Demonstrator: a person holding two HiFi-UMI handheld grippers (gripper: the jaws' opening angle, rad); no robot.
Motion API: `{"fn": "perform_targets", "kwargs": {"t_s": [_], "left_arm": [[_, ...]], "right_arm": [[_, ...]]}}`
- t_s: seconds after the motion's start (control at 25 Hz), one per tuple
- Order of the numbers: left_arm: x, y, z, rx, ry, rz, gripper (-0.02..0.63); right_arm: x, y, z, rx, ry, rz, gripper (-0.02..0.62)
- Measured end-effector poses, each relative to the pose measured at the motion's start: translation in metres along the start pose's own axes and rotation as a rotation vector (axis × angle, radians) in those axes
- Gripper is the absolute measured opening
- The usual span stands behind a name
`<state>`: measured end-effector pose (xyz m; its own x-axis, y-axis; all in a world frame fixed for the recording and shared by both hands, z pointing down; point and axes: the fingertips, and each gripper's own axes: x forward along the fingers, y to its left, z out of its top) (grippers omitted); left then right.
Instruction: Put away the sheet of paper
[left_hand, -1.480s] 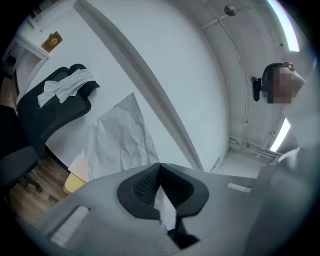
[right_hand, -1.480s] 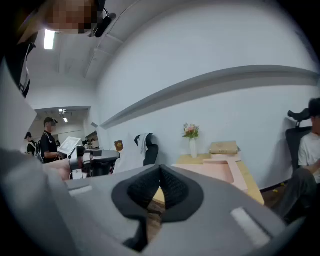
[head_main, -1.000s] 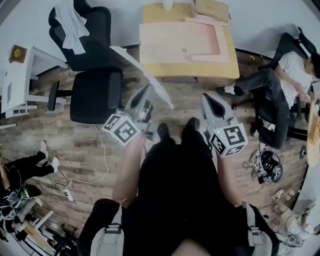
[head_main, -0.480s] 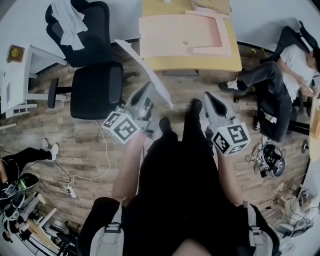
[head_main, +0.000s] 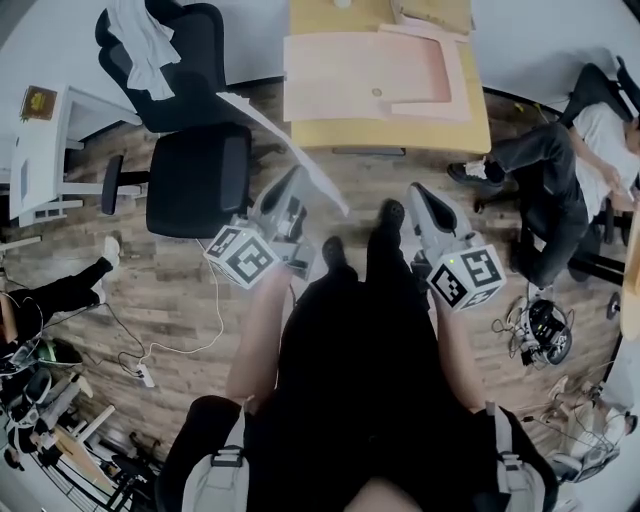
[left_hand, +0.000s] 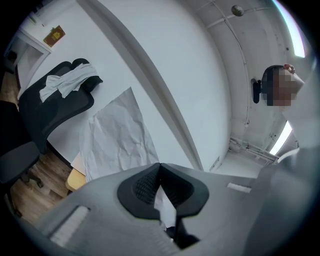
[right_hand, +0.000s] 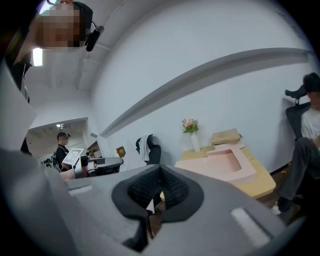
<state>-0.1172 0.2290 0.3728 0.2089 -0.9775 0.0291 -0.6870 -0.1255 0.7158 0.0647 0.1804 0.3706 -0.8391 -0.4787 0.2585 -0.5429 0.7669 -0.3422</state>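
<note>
White, creased sheet of paper (head_main: 290, 150) held off the floor by the left tool (head_main: 297, 182), whose jaws are clamped together on the sheet's lower edge. In the left gripper view the sheet (left_hand: 117, 140) rises from between the black ribbed pads (left_hand: 140, 185) of this tool (left_hand: 159, 169) and spreads upward and to the left against a pale wall. In the head view the sheet appears nearly edge-on and tilted. It lies over the wood-plank floor (head_main: 180, 290), between a black office chair (head_main: 195, 180) on the left and a yellow wooden counter (head_main: 400, 135) ahead. The right tool (head_main: 420, 195) is held beside the left one, apart from the paper. The right gripper view shows this tool (right_hand: 160, 172) with its jaws brought together and nothing between them. The counter carries a pink foam tray with a rectangular recess (head_main: 370, 75), and the right gripper view also shows a white vase of flowers (right_hand: 194, 142) standing at its far edge. A second black chair draped with a white cloth (head_main: 140, 40) stands at the upper left. A seated person in dark trousers (head_main: 550, 170) occupies the right margin.
</note>
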Motion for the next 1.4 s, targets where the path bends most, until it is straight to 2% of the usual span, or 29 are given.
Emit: {"fn": "perform_targets", "kwargs": {"t_s": [0.16,0.64,0.88,1.16,1.4], "left_arm": [[0.027,-0.007,0.002,0.012,-0.012,-0.001,0.009],[0.125,-0.029,0.005,0.045,-0.049,0.033,0.009],[0.170,-0.041,-0.008,0.042,-0.054,0.081,0.009],[0.204,-0.041,-0.032,0.014,-0.034,0.108,0.009],[0.233,-0.025,-0.021,-0.007,0.005,0.071,0.009]], "right_arm": [[0.005,-0.034,0.017,0.008,-0.011,-0.014,0.002],[0.029,-0.132,0.072,0.006,-0.019,0.030,0.002],[0.035,-0.181,0.092,0.023,-0.020,0.065,0.002],[0.045,-0.219,0.094,0.051,0.008,0.077,0.002],[0.071,-0.224,0.100,0.059,0.022,0.055,0.002]]}}
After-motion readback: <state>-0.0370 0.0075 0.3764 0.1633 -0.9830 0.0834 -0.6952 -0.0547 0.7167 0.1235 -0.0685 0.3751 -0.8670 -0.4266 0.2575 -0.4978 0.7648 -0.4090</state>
